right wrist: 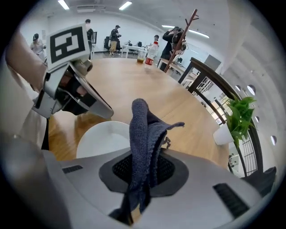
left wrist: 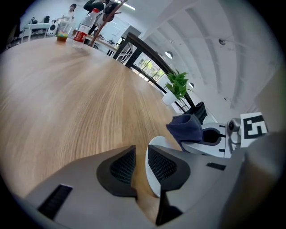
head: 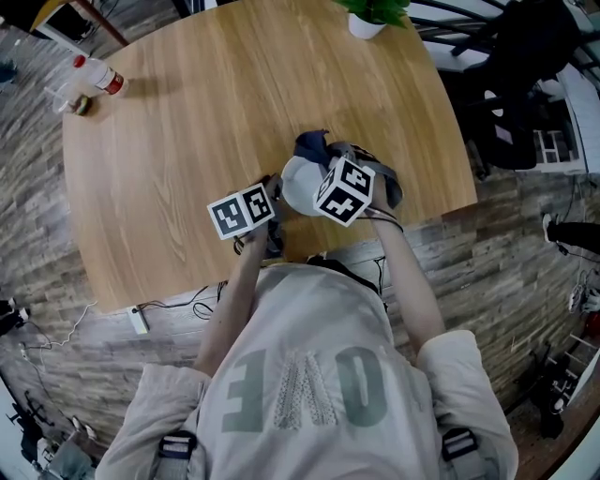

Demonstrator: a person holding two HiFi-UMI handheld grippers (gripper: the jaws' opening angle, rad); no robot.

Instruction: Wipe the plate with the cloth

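Note:
A white plate (head: 296, 181) lies near the front edge of the round wooden table (head: 187, 141). In the left gripper view the plate's rim (left wrist: 152, 165) stands between the jaws of my left gripper (left wrist: 142, 159). It is close to the right pad, and bare wood shows between it and the left pad, so this gripper is open. My right gripper (right wrist: 144, 172) is shut on a dark blue cloth (right wrist: 144, 129), which hangs bunched over the plate (right wrist: 100, 138). In the head view the cloth (head: 314, 145) shows just beyond the two marker cubes.
A clear bottle with a red label (head: 101, 77) lies at the table's far left. A white pot with a green plant (head: 366, 23) stands at the far edge. A black chair (head: 520, 84) is to the right, and a power strip (head: 139, 321) lies on the floor.

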